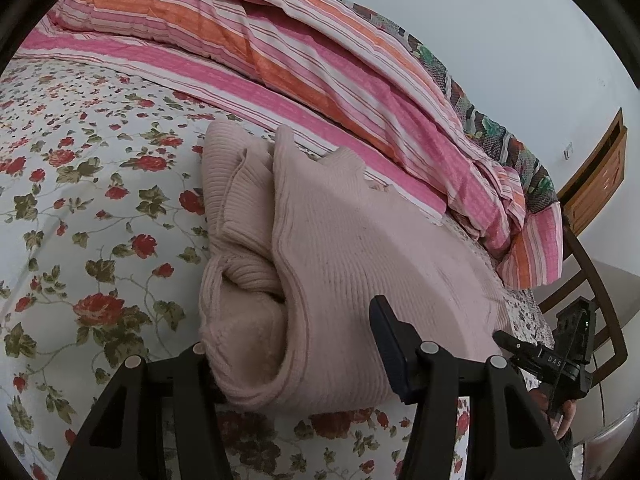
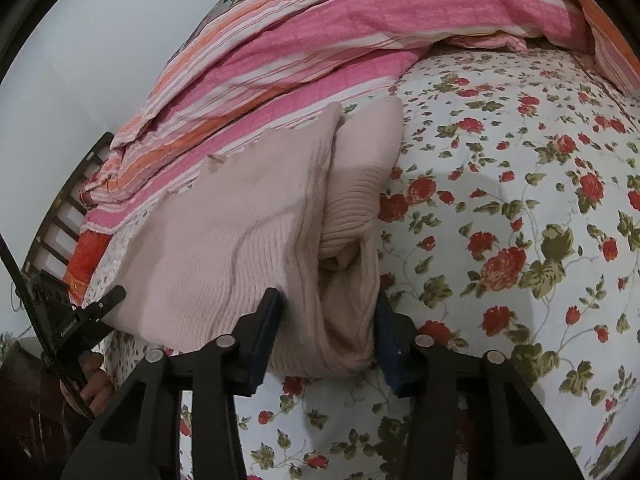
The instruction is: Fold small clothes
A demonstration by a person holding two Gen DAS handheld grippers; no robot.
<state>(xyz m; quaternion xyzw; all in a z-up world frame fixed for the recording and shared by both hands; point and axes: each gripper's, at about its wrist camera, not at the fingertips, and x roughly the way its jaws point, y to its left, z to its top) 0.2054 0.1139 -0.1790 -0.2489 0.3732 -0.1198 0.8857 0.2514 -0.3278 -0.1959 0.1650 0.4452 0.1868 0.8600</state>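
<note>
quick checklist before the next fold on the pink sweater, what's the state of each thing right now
1. Left gripper around the near edge of the pink sweater: ok, though pad contact cannot be judged.
2. Right gripper on the folded near edge: ok, cloth bunched between its fingers.
3. Sweater flat: not ok, rolled folds bulge along one side.
4. Sweater's far edge clear of the striped quilt: not ok, it lies against it.
5. Floral sheet free beside the sweater: ok.

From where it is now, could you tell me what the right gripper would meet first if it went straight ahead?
The pink sweater: the right gripper already has its folded edge between the fingers.
</note>
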